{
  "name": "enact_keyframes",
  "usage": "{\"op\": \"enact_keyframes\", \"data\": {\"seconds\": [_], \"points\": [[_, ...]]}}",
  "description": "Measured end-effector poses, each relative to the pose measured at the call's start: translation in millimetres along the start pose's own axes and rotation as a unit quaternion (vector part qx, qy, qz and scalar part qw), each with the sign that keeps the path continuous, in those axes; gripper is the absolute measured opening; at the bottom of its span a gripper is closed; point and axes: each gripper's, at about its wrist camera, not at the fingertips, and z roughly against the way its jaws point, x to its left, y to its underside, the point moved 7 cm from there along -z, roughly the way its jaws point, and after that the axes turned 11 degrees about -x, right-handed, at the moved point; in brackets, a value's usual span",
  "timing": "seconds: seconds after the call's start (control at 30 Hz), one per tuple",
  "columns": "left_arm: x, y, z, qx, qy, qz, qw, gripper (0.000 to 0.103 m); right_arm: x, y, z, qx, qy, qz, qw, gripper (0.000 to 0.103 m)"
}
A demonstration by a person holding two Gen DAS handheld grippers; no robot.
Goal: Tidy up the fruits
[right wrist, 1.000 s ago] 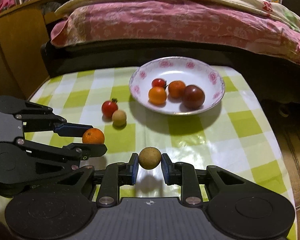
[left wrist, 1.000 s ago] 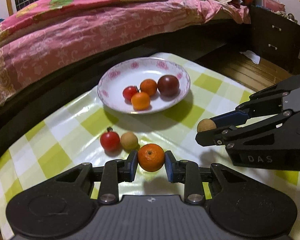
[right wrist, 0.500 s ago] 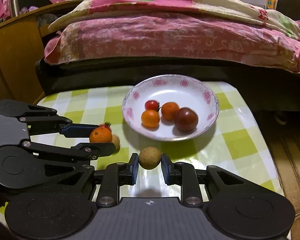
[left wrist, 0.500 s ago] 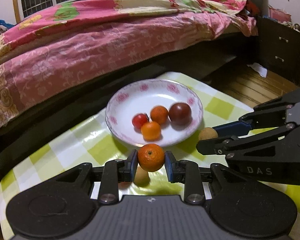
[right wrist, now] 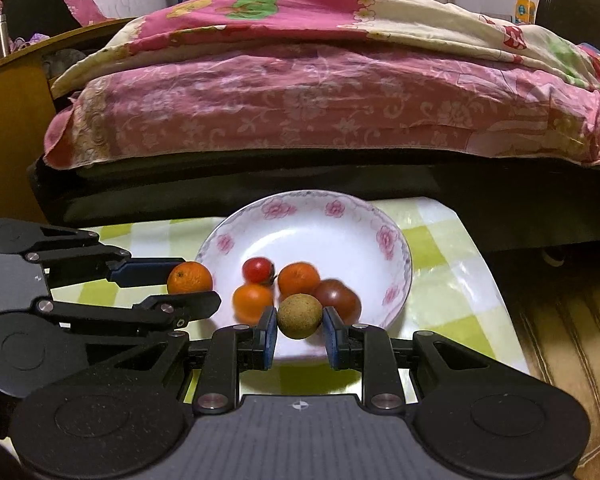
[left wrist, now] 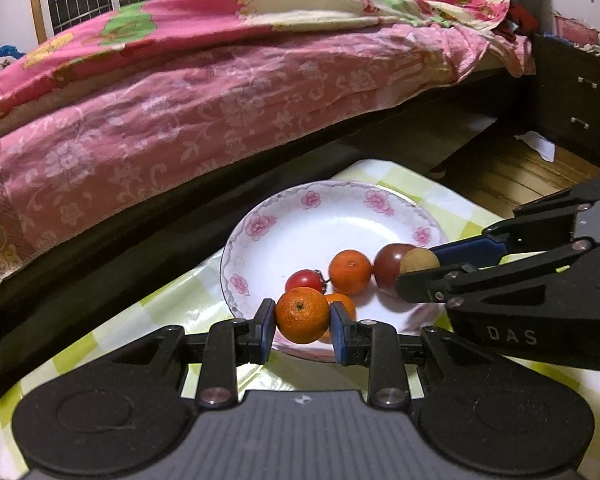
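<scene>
Left tool (left wrist: pixel 302 316) grips a soft, light orange (left wrist: pixel 302 315) across its middle; right tool (right wrist: pixel 299 317) likewise pinches a firm brown fruit (right wrist: pixel 299 316).

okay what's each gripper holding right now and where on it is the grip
The left gripper pinches an orange mandarin by its opposite sides; the right gripper holds a round brown fruit the same way.

Two matte black handheld grippers with blue-padded fingers.
The left gripper (left wrist: pixel 302 320) and right gripper (right wrist: pixel 299 320) each had a ribbed grey base, round black side discs, silver screws and hinged linkage bars; white letters "DAS" marked the right one's side.
</scene>
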Motion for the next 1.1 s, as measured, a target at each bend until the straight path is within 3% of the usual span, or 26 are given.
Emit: {"op": "enact_keyframes", "data": {"seconds": [0.77, 1.1], "points": [[6.4, 8.1, -18.4, 0.000, 0.010, -0.015, 0.9998, 0.036, 4.1, 16.8, -19.3, 0.035, -0.015, 0.020, 0.999, 0.021], [16.2, 5.9, -39.0, 0.000, -0.003, -0.010, 0.9999, 0.036, 7.7, 11.2, -30.4, 0.012, -0.016, 0.045, 0.999, 0.021]]}}
